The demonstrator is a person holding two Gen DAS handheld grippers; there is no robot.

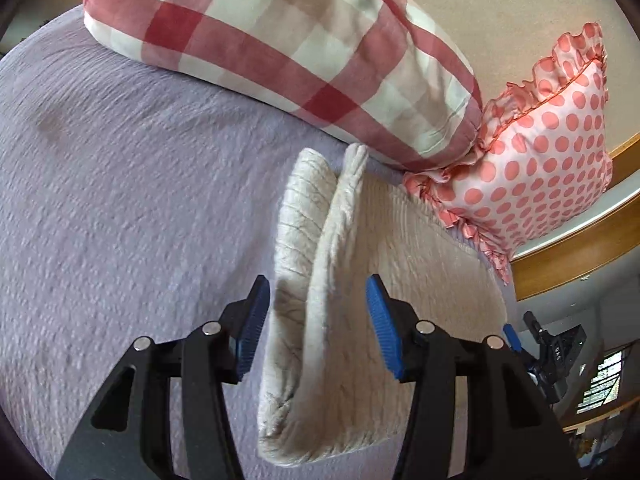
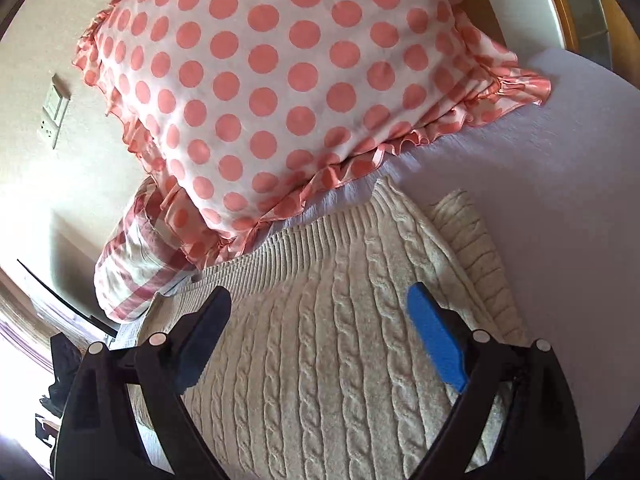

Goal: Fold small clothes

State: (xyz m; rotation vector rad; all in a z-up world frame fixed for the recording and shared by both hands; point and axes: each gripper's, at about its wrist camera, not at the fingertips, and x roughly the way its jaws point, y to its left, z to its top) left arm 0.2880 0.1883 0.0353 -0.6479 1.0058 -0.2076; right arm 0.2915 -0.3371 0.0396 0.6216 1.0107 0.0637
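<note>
A cream cable-knit sweater (image 1: 420, 256) lies on a lilac bedspread (image 1: 120, 200). In the left wrist view its left side stands up in a raised fold (image 1: 336, 240) with a sleeve beside it. My left gripper (image 1: 318, 308) is open, its blue pads on either side of that fold without pinching it. In the right wrist view the sweater (image 2: 340, 340) lies flat, ribbed hem toward the pillows, a sleeve (image 2: 476, 240) on the right. My right gripper (image 2: 320, 320) is open just above the sweater's body, holding nothing.
A red-and-white checked pillow (image 1: 280, 52) and a pink polka-dot ruffled pillow (image 2: 272, 80) lean at the head of the bed, close behind the sweater. A wooden bed frame (image 1: 580, 248) runs on the right. The other gripper (image 1: 552, 348) shows at the sweater's right edge.
</note>
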